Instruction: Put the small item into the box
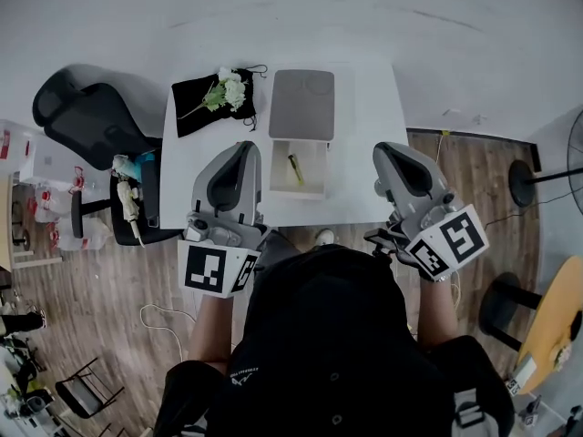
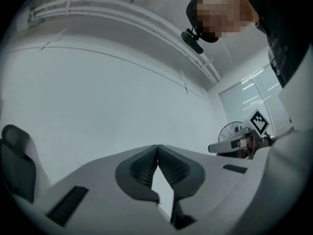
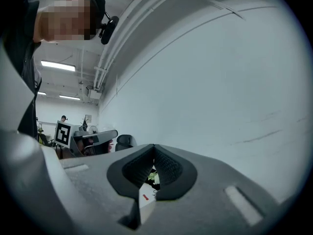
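Observation:
On the white table stands an open white box with a small olive-yellow item lying inside it. Its grey lid lies just behind it. My left gripper is held over the table's near edge, left of the box, shut and empty. My right gripper hovers at the near right corner, also shut and empty. In the left gripper view the left gripper points up at the wall. The right gripper has its tips together, with white flowers showing below them.
A black cloth with white flowers lies at the table's far left. A black office chair and a cluttered seat stand to the left. To the right are a fan stand and a yellow round table.

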A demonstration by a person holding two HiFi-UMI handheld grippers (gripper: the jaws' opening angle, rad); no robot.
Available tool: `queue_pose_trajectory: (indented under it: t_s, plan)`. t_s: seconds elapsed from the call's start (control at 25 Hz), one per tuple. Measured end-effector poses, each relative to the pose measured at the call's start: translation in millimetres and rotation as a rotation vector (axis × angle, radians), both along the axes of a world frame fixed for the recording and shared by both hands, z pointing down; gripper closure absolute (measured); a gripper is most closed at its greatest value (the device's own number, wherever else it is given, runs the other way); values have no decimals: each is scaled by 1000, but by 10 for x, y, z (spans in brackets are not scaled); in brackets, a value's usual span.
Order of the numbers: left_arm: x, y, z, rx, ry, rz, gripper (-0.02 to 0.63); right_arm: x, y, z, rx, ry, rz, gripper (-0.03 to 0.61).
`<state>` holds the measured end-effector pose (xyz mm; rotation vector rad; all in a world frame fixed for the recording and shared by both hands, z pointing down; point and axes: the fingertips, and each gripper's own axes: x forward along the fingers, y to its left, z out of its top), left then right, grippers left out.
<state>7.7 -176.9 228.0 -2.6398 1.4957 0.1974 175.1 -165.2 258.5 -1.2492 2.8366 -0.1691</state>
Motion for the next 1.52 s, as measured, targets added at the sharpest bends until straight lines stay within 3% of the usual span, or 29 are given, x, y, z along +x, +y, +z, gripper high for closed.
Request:
queue_pose_trajectory:
  t_s: [0.36, 1.52]
  plan:
    - [29, 25, -104, 33, -60, -22, 609, 133, -74, -401, 51, -10, 24, 572]
    - [52, 71, -21, 25, -75, -11, 609, 62, -67, -192, 9, 0, 2, 574]
